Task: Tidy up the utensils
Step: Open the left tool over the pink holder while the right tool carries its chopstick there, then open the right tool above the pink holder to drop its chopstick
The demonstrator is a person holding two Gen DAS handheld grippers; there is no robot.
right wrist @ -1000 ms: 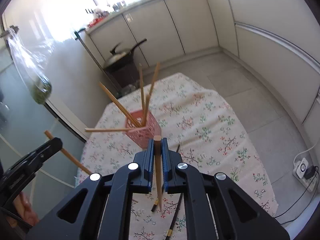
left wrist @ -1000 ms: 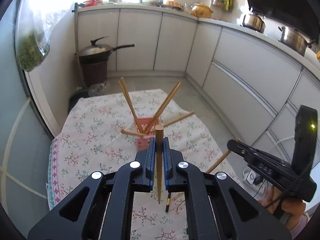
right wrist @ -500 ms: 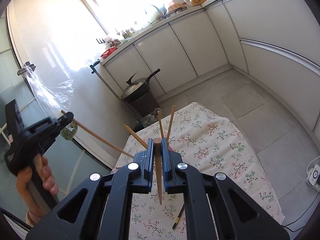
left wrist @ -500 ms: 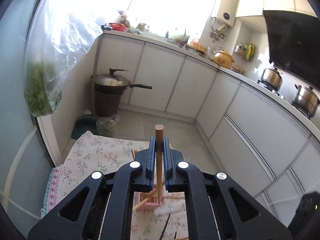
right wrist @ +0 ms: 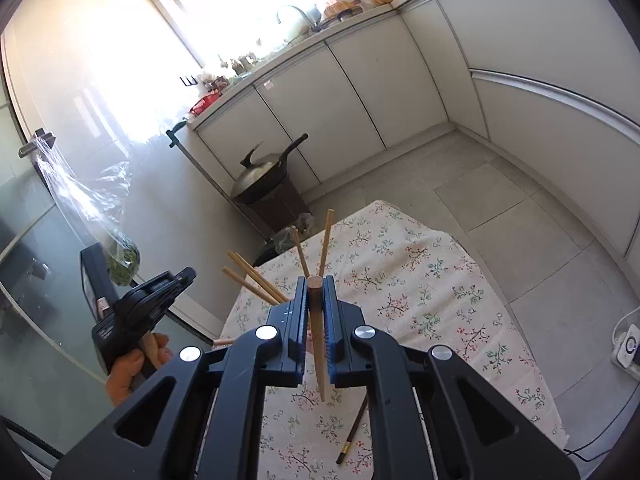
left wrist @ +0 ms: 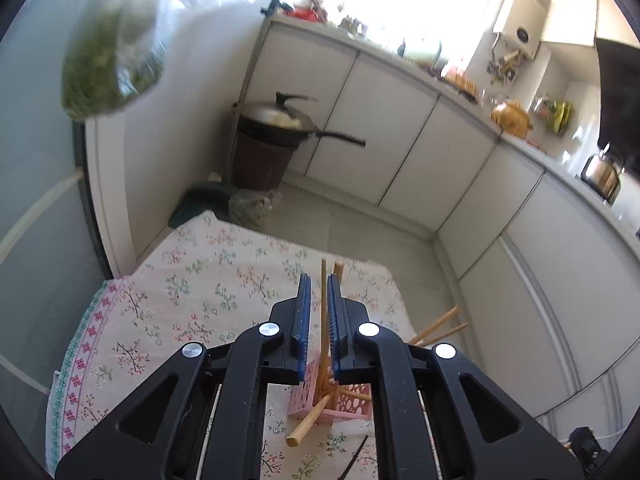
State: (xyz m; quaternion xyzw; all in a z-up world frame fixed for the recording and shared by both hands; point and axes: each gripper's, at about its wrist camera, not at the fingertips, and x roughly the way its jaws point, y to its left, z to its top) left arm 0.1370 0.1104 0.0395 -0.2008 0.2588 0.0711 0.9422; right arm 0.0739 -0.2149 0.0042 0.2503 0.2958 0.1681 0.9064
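Pink holder point(left wrist: 308, 396): left view only

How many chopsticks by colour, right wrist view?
Light wooden chopsticks: 6 (5 fanned out ahead, 1 clamped in the right gripper)
Dark chopstick: 1, lying on the tablecloth
Total: 7
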